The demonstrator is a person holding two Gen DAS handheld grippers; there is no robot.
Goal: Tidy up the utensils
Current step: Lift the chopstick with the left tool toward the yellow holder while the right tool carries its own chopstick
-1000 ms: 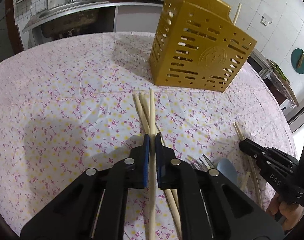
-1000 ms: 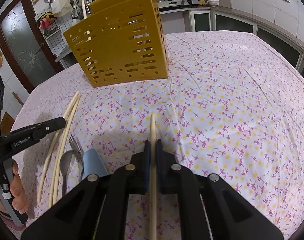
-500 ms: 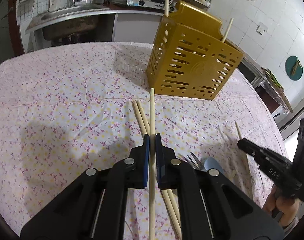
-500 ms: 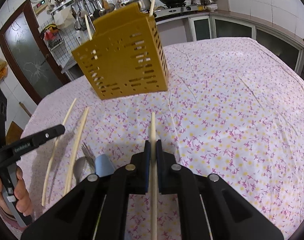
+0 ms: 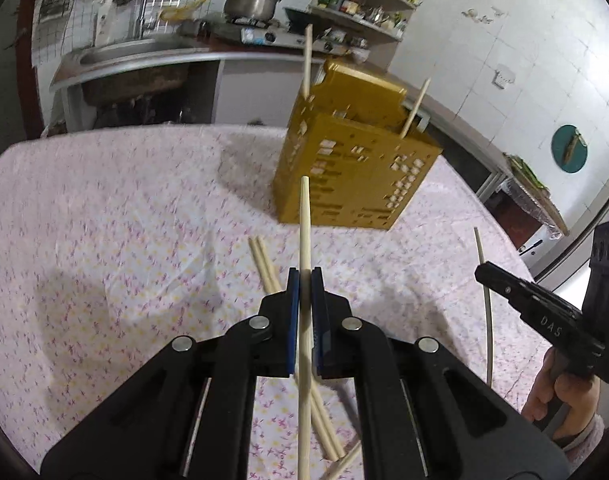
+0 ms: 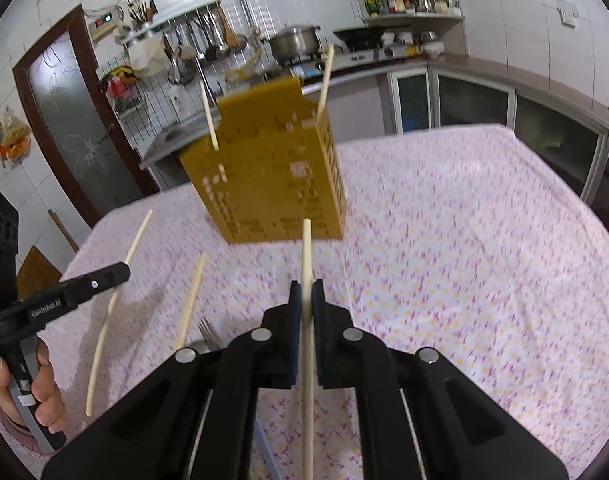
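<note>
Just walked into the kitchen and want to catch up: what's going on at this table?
A person is tidying utensils with two handheld grippers. The left gripper and the right gripper are each clamped on a wooden chopstick, held off the floral tablecloth. The yellow slotted holder already has two chopsticks in it. More chopsticks and a fork remain on the table.

**A:** How many chopsticks?

**B:** Six clear ones. Two standing chopsticks [image 5: 307, 60] in the holder [image 5: 356, 184], two lying chopsticks [image 5: 264, 264] on the surface [image 5: 104, 220], a first held chopstick [image 5: 304, 220] and a second held chopstick [image 6: 306, 248].

**A:** Anything else?

**B:** One holder, one fork [image 6: 208, 328], and two grippers: the left gripper [image 5: 304, 280] and the right gripper [image 6: 306, 292].
</note>
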